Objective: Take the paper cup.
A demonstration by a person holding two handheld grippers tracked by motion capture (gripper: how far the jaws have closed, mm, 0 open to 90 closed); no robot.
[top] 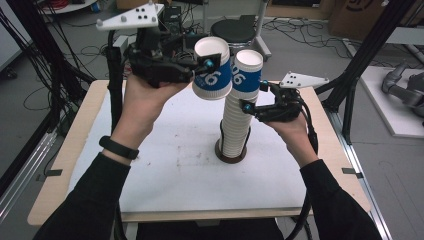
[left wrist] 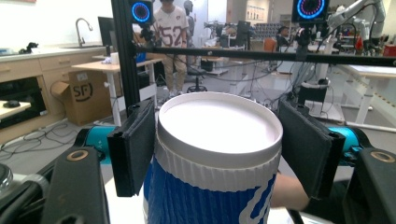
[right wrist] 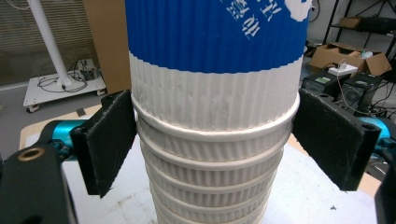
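A tall stack of upturned blue-and-white ribbed paper cups [top: 239,122] stands on a round brown base [top: 231,156] at the middle of the white mat. My right gripper [top: 254,96] is shut on the stack just under its top cup [right wrist: 215,51], both pads [right wrist: 109,140] pressed against the white rims. My left gripper [top: 214,65] is shut on a single upturned cup [top: 212,82], held in the air up and to the left of the stack's top. In the left gripper view that cup [left wrist: 219,140] sits between the pads [left wrist: 135,144], its white bottom facing up.
A white mat [top: 165,165] covers the wooden table [top: 70,165]. A black upright post [top: 114,95] stands at the table's left, slanted frame bars [top: 367,50] at the right. A stool [top: 235,30] and floor cables lie behind the table.
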